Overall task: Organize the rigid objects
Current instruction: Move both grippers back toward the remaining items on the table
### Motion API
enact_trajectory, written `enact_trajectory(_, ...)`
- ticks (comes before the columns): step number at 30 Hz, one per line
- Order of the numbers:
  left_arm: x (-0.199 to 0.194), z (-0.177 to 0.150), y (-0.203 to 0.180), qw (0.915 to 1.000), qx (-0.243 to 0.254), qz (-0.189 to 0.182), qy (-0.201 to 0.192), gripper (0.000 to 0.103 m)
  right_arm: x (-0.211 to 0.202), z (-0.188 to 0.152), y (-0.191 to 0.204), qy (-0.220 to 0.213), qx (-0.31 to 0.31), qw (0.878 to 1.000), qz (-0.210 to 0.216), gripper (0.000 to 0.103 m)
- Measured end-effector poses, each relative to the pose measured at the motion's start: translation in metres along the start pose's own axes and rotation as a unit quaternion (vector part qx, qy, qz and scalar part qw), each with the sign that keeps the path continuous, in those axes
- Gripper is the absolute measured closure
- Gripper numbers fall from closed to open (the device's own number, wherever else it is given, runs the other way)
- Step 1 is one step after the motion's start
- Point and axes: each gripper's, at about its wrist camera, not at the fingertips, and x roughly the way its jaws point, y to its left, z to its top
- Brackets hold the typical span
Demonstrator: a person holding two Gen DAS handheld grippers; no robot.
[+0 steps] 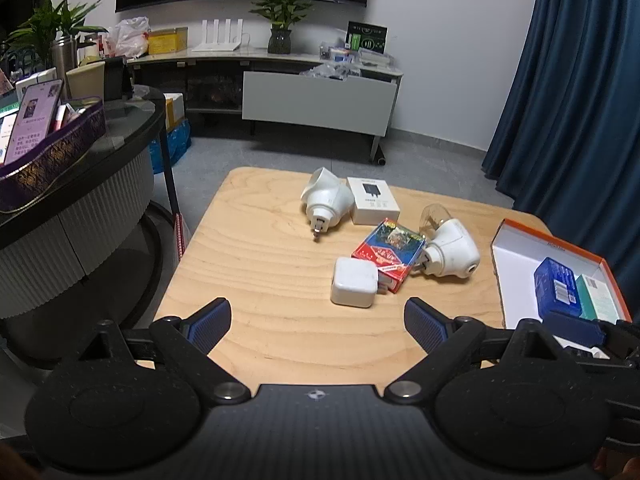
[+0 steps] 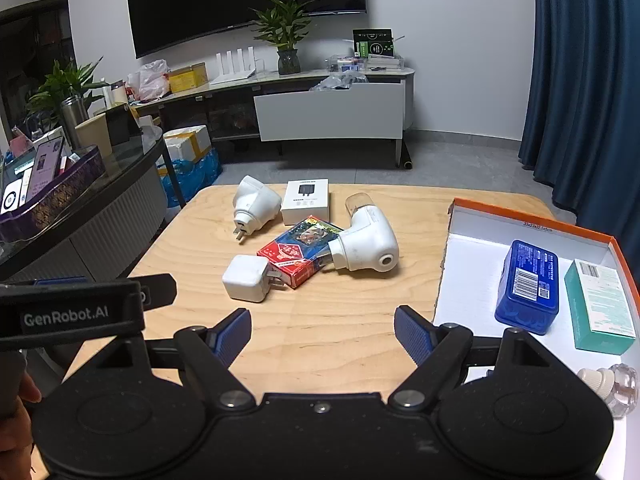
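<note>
Presently, at the right edge of the tabletop [image 2: 320, 332], one shallow orange-rimmed box [image 2: 472, 280] with a white floor, holding: a blue tin [image 2: 526, 286] lying flat toward the middle; a teal carton [image 2: 602, 308] just beside it on the right, apart from it by a narrow gap; and a small clear bottle with a cream cap [image 2: 608, 384] on its side in the near corner, partly hidden behind my right gripper [image 2: 322, 334]. Outside the box, loose on the middle of the tabletop: a white cube charger [image 2: 245, 283], prongs touching a red card pack [image 2: 304, 252]; a white plug-in unit with a clear bottle [image 2: 366, 246] resting against the pack's right end; a white charger box [image 2: 306, 201] toward the far edge; a second white plug-in unit [image 2: 254, 204] just left of that box, prongs pointing toward me. My right gripper hangs over the near edge, jaws spread wide, nothing between them; the cube charger lies ahead and slightly left of it, the orange-rimmed box just beside its right finger. My left gripper [image 1: 318, 322] likewise stands wide open and empty above the near edge, the cube charger directly ahead of its gap, near but not touching.
</note>
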Motion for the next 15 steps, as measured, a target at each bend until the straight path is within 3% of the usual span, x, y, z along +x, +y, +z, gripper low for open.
enact_trajectory(15, 0.019, 0.003, -0.002, 0.9999, 0.008, -0.003, 0.009, 0.007, 0.020, 0.002, -0.008, 0.011, 0.002, 1.000, -0.003, 0.010)
